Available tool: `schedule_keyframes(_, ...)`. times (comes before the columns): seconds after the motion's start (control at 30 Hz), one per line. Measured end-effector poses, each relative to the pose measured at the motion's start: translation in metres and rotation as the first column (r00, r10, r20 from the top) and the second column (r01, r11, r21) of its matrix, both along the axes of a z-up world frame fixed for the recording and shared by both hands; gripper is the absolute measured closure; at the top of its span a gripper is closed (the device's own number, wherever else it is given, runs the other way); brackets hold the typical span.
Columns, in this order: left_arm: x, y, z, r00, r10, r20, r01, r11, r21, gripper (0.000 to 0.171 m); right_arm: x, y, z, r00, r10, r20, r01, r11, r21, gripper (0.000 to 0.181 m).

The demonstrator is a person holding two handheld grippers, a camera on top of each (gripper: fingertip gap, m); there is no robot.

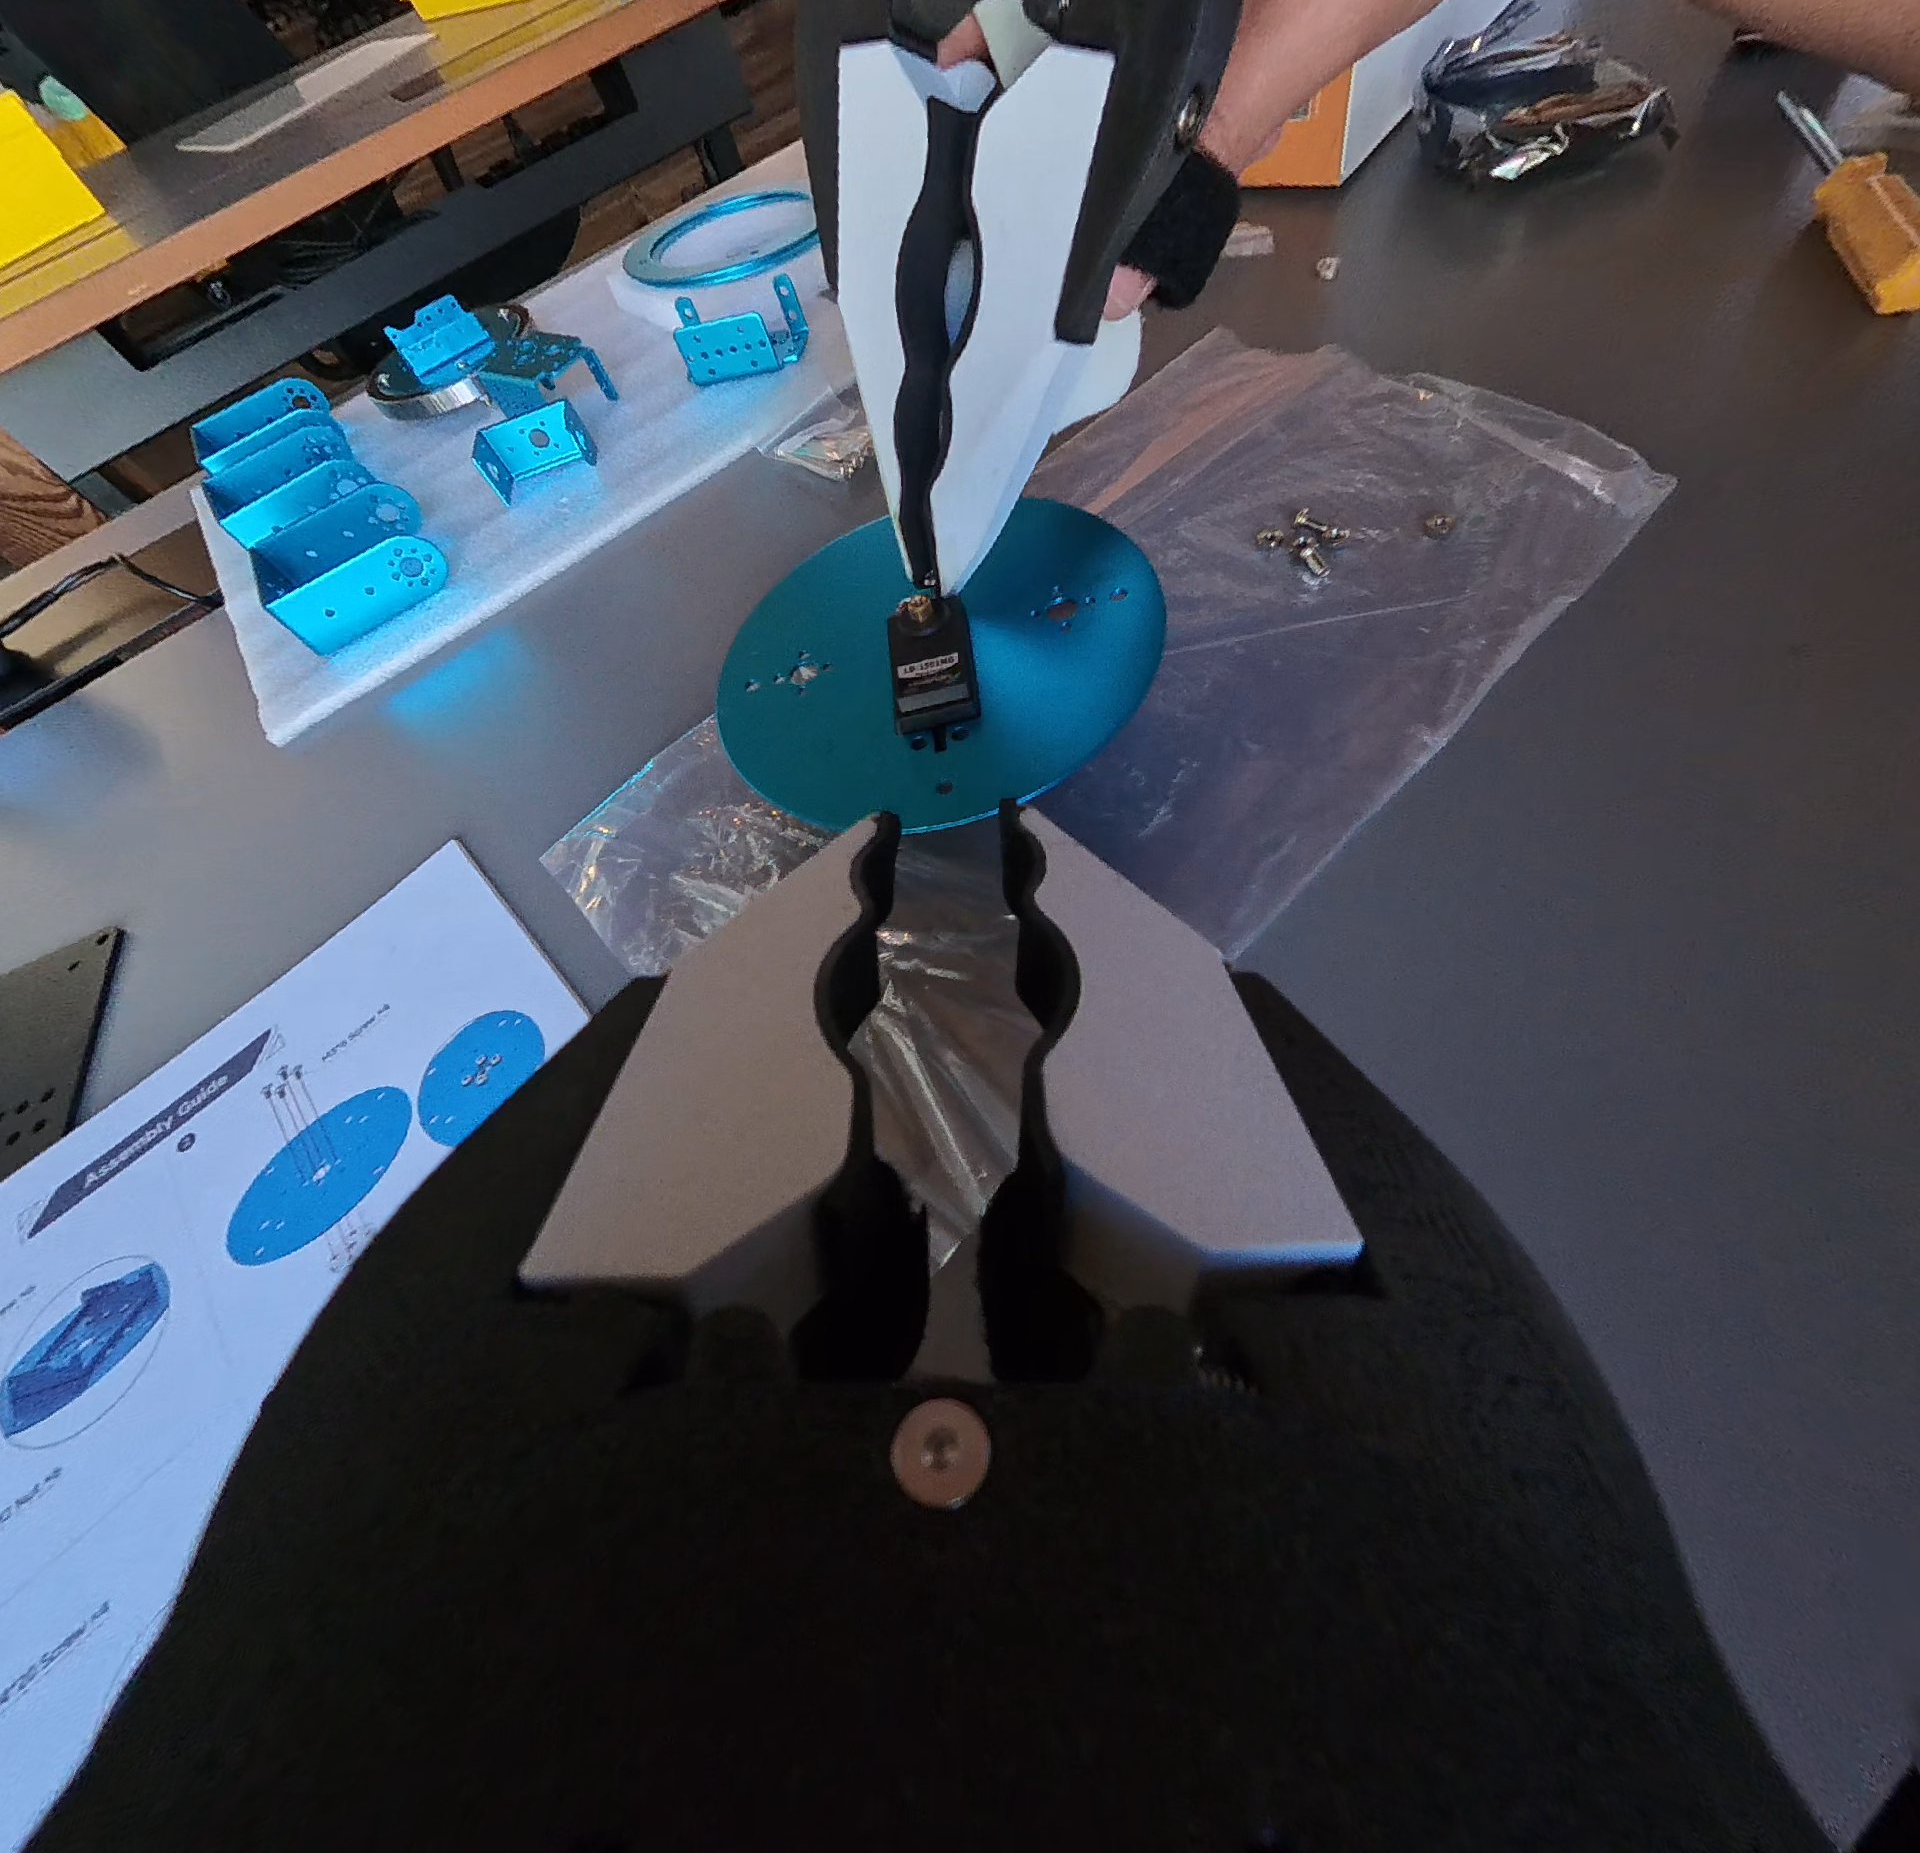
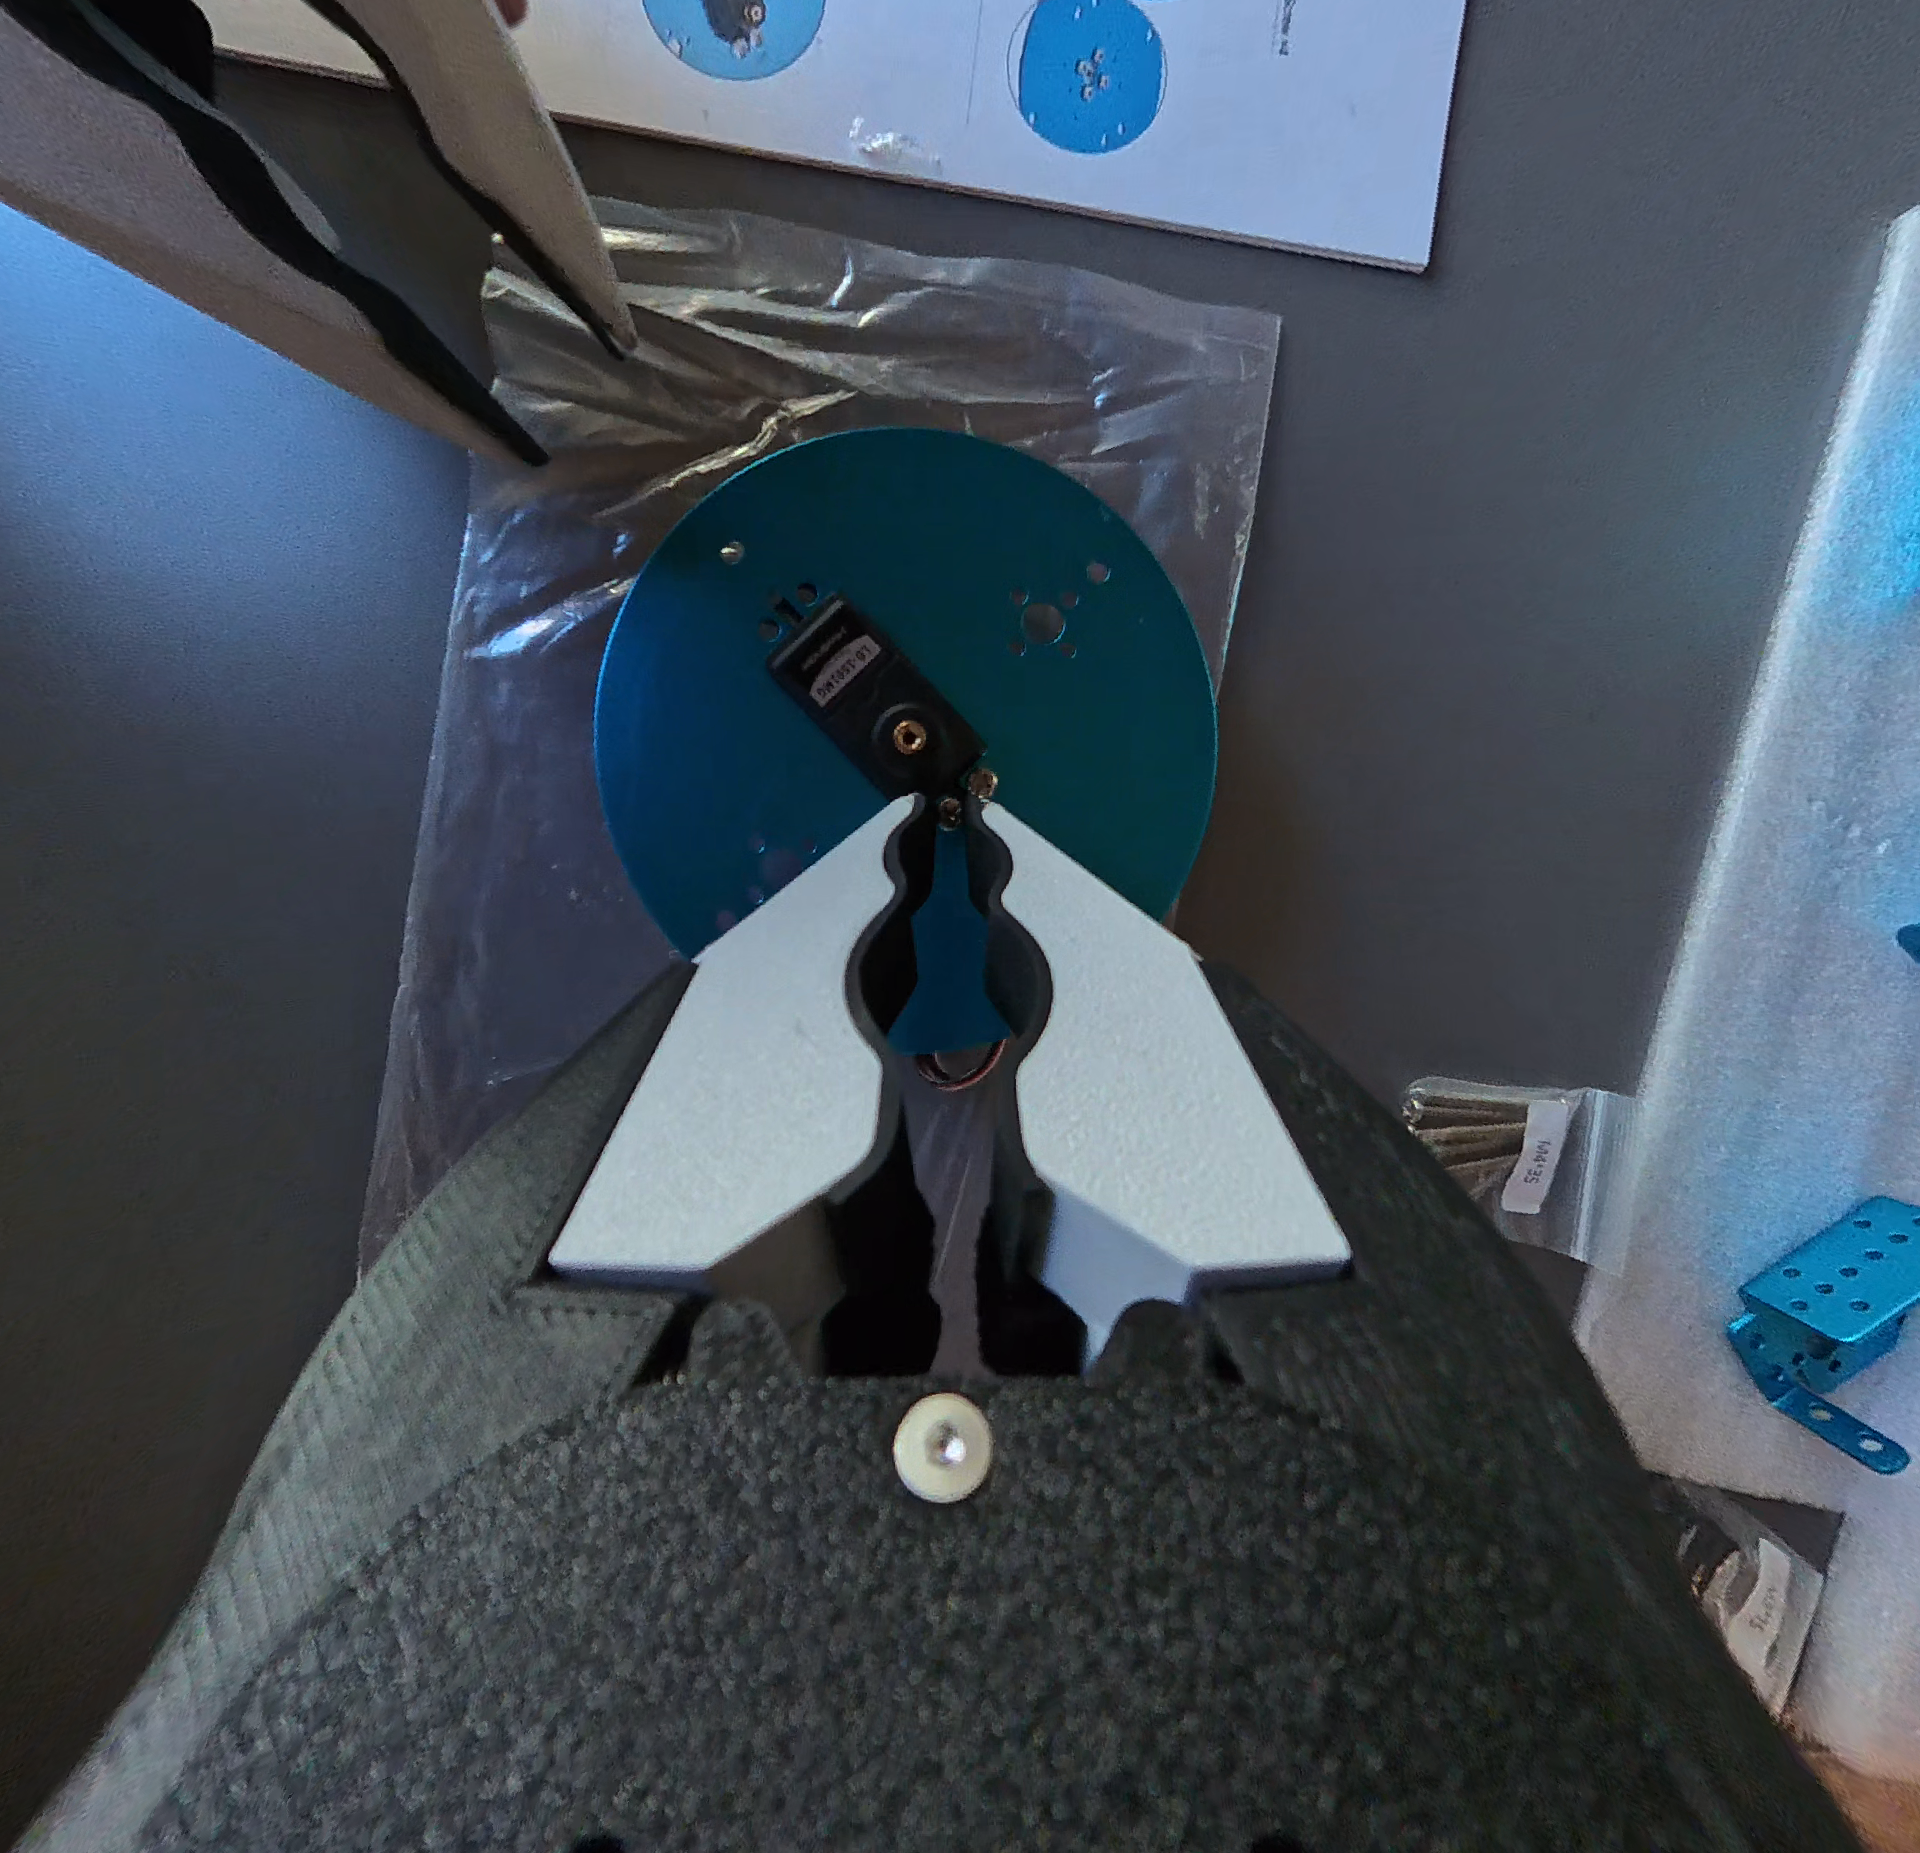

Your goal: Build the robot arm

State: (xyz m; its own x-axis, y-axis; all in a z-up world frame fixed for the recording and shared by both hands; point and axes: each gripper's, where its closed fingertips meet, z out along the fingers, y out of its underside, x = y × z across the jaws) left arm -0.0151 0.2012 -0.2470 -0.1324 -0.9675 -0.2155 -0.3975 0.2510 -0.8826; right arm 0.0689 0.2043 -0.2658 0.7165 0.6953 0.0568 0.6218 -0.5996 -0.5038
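My left claw (image 1: 943, 816) hangs partly open and empty, its tips just short of the near rim of the blue disc (image 1: 1049, 681), over crinkled clear bags (image 1: 1351, 598) on the grey table (image 1: 1610, 972). On the disc lies a black servo (image 1: 932, 673), its long axis running roughly away from me in the left view and diagonal in the right view, with the brass shaft end toward my right claw (image 2: 948, 804). That claw is nearly closed, tips at the servo's mounting tab beside two small brass screws (image 2: 966, 797); I cannot tell whether it grips one. A printed guide (image 1: 260, 1180) lies to my left. Farther off, loose screws (image 1: 1304, 538) sit on the bag, and blue brackets (image 1: 343, 536) and a blue ring (image 1: 722, 234) rest on white foam (image 1: 499, 577).
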Motion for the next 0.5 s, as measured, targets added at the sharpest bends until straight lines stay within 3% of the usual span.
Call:
schedule_keyframes(0.1, -0.001, 0.001, -0.004, 1.000, 0.003, -0.018, -0.003, 1.000, 0.003, 0.152, 0.000, 0.001, 0.005, 1.000, -0.004, -0.006, 0.004, 1.000, 0.024, 0.176)
schedule_keyframes(0.3, 0.002, -0.002, -0.011, 0.999, -0.018, -0.043, 0.020, 0.999, 0.043, 0.151, -0.037, -0.004, 0.024, 0.978, 0.092, -0.186, -0.073, 0.992, 0.105, 0.176)
schedule_keyframes(0.4, 0.007, -0.003, -0.008, 0.999, -0.049, -0.009, 0.050, 0.985, 0.166, 0.152, -0.048, -0.006, 0.023, 0.965, 0.148, -0.214, -0.119, 0.982, 0.145, 0.177)
schedule_keyframes(0.5, 0.010, -0.006, -0.008, 0.994, -0.105, -0.029, 0.108, 0.936, 0.336, 0.152, -0.049, -0.004, 0.017, 0.971, 0.167, -0.169, -0.141, 0.978, 0.156, 0.176)
